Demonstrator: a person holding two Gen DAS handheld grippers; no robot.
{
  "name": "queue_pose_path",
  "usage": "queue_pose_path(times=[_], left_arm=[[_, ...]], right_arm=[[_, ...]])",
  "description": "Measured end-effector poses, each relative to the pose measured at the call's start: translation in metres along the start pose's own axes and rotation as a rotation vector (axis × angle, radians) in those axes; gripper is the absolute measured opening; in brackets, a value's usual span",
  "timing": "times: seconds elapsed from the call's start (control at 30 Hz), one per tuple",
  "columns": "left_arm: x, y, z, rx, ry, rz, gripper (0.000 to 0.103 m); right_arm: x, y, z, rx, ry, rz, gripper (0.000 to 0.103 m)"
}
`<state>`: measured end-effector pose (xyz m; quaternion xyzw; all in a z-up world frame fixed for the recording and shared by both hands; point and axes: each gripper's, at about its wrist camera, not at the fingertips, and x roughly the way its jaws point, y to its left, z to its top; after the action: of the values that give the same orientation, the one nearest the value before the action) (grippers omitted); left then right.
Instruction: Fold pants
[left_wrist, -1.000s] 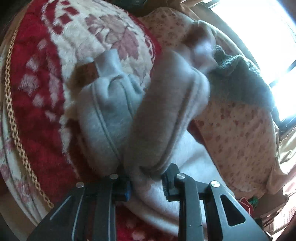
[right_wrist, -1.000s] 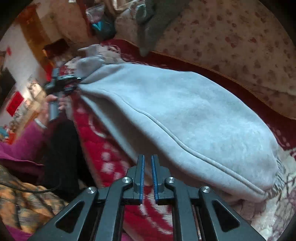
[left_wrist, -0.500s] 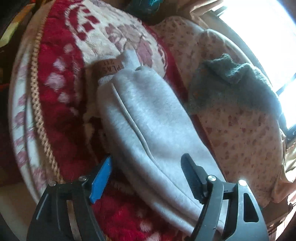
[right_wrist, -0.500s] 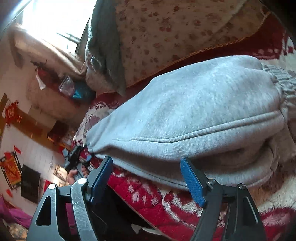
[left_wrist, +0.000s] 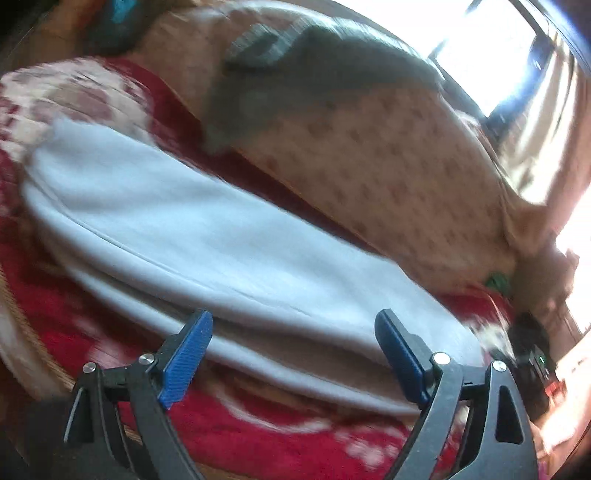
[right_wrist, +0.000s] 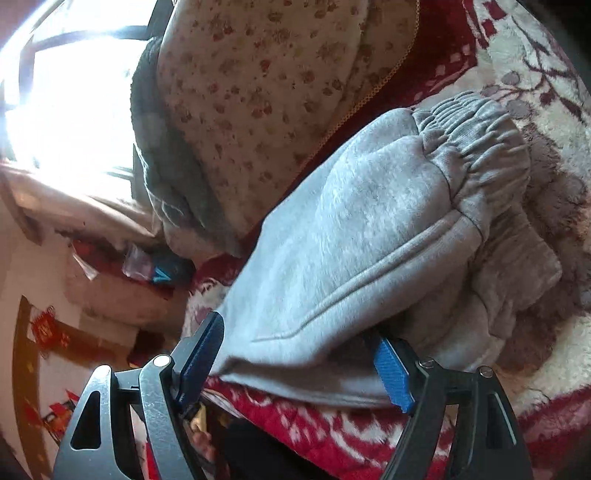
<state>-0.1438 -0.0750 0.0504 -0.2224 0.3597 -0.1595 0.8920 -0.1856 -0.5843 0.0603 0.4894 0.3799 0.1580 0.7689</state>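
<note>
Light grey sweatpants (left_wrist: 207, 240) lie folded lengthwise on a red and white patterned blanket (left_wrist: 258, 435). In the right wrist view the pants (right_wrist: 362, 236) show their gathered elastic waistband (right_wrist: 476, 147) at the upper right. My left gripper (left_wrist: 291, 354) is open and empty, its blue pads at the pants' near edge. My right gripper (right_wrist: 299, 354) is open, with the near edge of the pants lying between its jaws. The left view is blurred by motion.
A beige spotted quilt (left_wrist: 388, 177) lies behind the pants, with a dark grey garment (left_wrist: 295, 74) on it. The quilt (right_wrist: 266, 92) and garment (right_wrist: 166, 177) also show in the right wrist view. Bright windows lie beyond. The blanket's corded edge (left_wrist: 33, 332) runs at left.
The left gripper let go of the folded pant leg, opened and swung along the pants. The right gripper opened and moved in on the pants' near edge by the waistband.
</note>
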Motion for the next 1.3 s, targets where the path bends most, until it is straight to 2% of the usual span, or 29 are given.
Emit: queue_pose_path(times=[0.13,0.27,0.37,0.47,0.53,0.57,0.6,0.63,0.67,0.73,0.87,1.03,1.17,1.23,1.3], left_arm=[[0.032,-0.033,-0.019,0.016,0.103,-0.037,0.089],[0.053,-0.054,-0.029,0.018,0.135,-0.040,0.089],[0.071,-0.063,-0.036,-0.016,0.168,-0.040,0.089],[0.085,-0.066,-0.035,-0.052,0.167,-0.036,0.089],[0.094,-0.067,-0.032,-0.082,0.153,-0.034,0.089],[0.098,-0.067,-0.029,-0.099,0.146,-0.031,0.089],[0.101,-0.068,-0.028,-0.114,0.136,-0.042,0.089],[0.103,-0.068,-0.027,-0.118,0.134,-0.054,0.083],[0.106,-0.070,-0.027,-0.110,0.140,-0.059,0.058],[0.111,-0.076,-0.029,-0.071,0.179,-0.069,0.027],[0.099,-0.076,-0.029,-0.047,0.190,-0.113,0.018],[0.056,-0.079,-0.020,0.025,0.149,-0.174,0.018],[0.052,-0.077,-0.035,0.080,0.185,-0.138,0.018],[0.065,-0.072,-0.047,0.085,0.220,-0.110,0.018],[0.085,-0.063,-0.058,0.050,0.266,-0.095,0.018]], right_arm=[[0.004,-0.002,-0.002,0.033,-0.009,0.030,0.083],[0.001,0.003,-0.002,0.028,-0.031,0.060,0.083],[-0.002,0.002,-0.004,0.014,-0.044,0.059,0.083],[-0.002,0.002,-0.004,0.005,-0.047,0.063,0.083],[-0.001,0.000,-0.001,0.003,-0.053,0.065,0.079],[-0.001,-0.002,0.000,-0.004,-0.058,0.060,0.068],[-0.001,-0.004,0.002,-0.006,-0.064,0.056,0.050],[-0.001,-0.010,0.004,0.009,-0.071,0.066,0.040],[-0.002,-0.014,0.006,0.023,-0.072,0.075,0.023],[-0.005,-0.019,0.006,0.032,-0.069,0.096,0.019],[-0.011,-0.002,0.003,-0.059,-0.058,0.105,0.014],[-0.031,0.033,-0.010,-0.161,-0.020,0.142,0.013],[-0.040,0.048,-0.033,-0.212,0.023,0.125,0.013],[-0.038,0.040,-0.042,-0.208,0.040,0.087,0.013],[-0.033,0.021,-0.045,-0.167,0.042,0.035,0.013]])
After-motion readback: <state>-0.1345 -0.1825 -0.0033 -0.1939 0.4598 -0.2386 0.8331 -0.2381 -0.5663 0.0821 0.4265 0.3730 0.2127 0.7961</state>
